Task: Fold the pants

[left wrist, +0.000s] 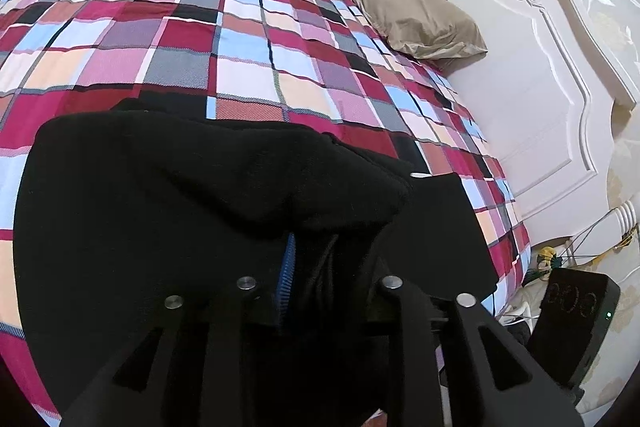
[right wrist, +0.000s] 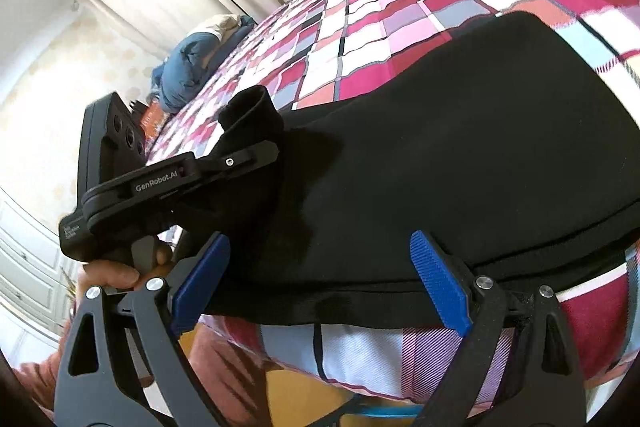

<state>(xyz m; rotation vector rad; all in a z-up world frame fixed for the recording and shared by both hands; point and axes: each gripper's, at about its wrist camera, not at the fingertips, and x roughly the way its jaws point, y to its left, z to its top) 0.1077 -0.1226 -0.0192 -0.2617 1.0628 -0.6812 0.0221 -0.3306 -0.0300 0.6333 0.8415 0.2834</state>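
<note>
Black pants [right wrist: 420, 167] on checked bedspread [left wrist: 248, 27], right gripper [right wrist: 320, 287] agape

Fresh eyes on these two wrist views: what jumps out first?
The black pants sprawled across the red, pink and blue checked bedspread dominate both views. In the right wrist view the right gripper stands wide open over the pants' near edge, with the left gripper beside it, black cloth between its fingers. A tan pillow leans against the white headboard.
</note>
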